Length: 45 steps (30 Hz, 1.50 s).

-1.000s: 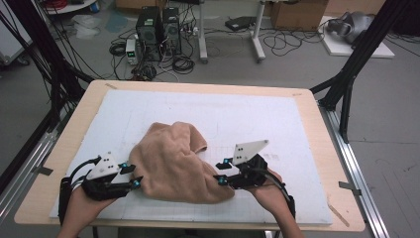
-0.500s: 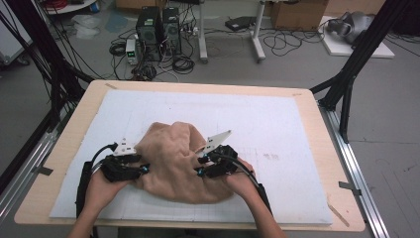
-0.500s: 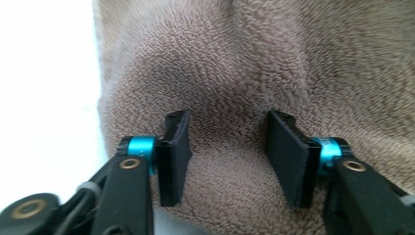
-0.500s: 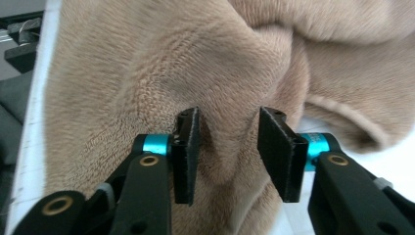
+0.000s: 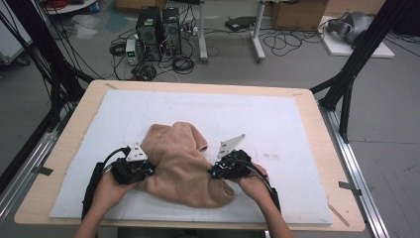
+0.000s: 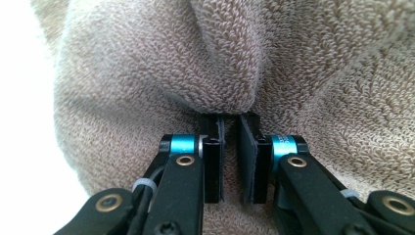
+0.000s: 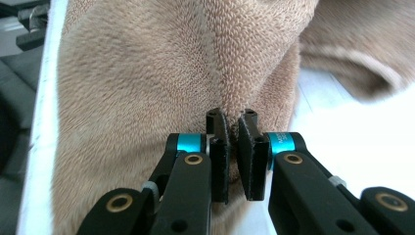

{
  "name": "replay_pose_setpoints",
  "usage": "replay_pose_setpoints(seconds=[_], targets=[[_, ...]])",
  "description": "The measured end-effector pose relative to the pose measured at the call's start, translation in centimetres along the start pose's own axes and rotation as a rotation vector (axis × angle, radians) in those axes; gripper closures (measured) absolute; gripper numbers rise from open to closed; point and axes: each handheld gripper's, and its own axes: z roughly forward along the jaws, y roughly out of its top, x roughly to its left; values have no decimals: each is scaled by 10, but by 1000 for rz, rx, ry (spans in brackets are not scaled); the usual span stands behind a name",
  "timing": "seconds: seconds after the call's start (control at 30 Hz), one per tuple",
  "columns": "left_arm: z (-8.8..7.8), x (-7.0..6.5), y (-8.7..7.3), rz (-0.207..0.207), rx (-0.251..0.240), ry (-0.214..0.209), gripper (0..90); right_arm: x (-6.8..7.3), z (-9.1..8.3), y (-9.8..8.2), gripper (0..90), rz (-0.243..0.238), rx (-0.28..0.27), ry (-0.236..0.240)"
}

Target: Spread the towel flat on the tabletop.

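A tan terry towel (image 5: 181, 161) lies crumpled on the white mat (image 5: 277, 124), towards the table's front. My left gripper (image 5: 149, 171) is at the towel's left edge, and its jaws have just been closing. In the left gripper view the pads (image 6: 214, 147) stand almost together, with a fold of the towel (image 6: 220, 68) pinched at the left gripper's (image 6: 231, 120) tips. At the towel's right edge, my right gripper (image 5: 214, 173) has also just been closing. Its pads (image 7: 247, 147) nip a ridge of the towel (image 7: 147, 98) at the right gripper's (image 7: 231, 117) tips.
The mat covers most of a wooden table (image 5: 74, 144). Black frame posts (image 5: 356, 54) rise at the table's far corners. Beyond it, computers (image 5: 158, 25) and cables lie on the floor. Bare mat stretches behind and to the right of the towel.
Both hands have moved in from the front of the towel to its left and right edges and sunk. Their jaws have closed on cloth. The towel has bunched up narrower.
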Motion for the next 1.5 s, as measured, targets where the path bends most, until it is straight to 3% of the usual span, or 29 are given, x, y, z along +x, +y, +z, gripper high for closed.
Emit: replay_pose_setpoints(seconds=[0.3,0.53,0.63,0.73,0.87,1.0,1.03,1.07,1.17,1.23,1.27,1.33,1.43,1.5], targets=[[2,-18,11,17,-35,-66,811,18,-45,-31,845,17,-39,-41],[3,-32,13,59,-35,-86,818,38,-52,-45,845,10,-28,-36],[-7,-35,7,71,-46,-83,826,48,-48,-46,844,-3,-10,-12],[-21,-32,-5,54,-76,-90,831,52,-47,-43,830,-14,-13,-5],[-37,-26,-13,46,-103,-95,811,48,-51,-37,744,-15,-46,-3],[-50,-18,-6,48,-145,-90,662,41,-57,-25,649,-14,-89,-35],[-52,-15,-3,49,-158,-89,619,34,-62,-18,610,-1,-123,-47],[-54,-12,1,54,-170,-80,619,34,-62,-18,610,-1,-123,-47],[-53,0,12,41,-180,-59,581,17,-69,-5,573,27,-173,-75],[-48,6,18,36,-184,-51,580,14,-69,-3,573,34,-184,-84],[-45,9,21,32,-180,-52,561,3,-65,1,558,52,-191,-92],[-36,11,27,24,-167,-69,551,0,-61,3,545,64,-184,-98],[-26,9,35,55,-162,-49,519,-12,-41,8,481,81,-127,-132],[-20,10,37,63,-150,-45,501,-17,-28,11,475,87,-100,-127]])
